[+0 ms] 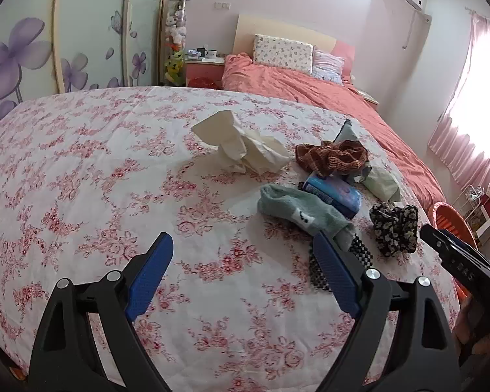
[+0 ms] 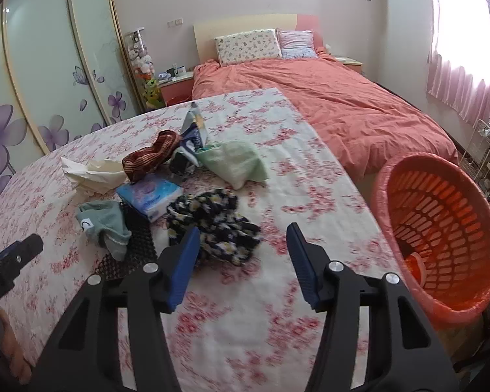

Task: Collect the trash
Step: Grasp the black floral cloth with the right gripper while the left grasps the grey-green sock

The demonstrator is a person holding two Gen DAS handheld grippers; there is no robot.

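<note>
Both my grippers, left gripper (image 1: 243,251) and right gripper (image 2: 243,240), gape empty; tissue (image 1: 241,145) lies crumpled left of the basket (image 2: 405,176), its long axis pointing toward it.

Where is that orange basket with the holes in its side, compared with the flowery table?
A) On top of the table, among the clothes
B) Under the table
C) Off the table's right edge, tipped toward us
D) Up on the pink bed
C: the orange basket sits past the right edge of the flowery table, its open mouth tilted toward the camera, apart from the clothes pile.
</note>
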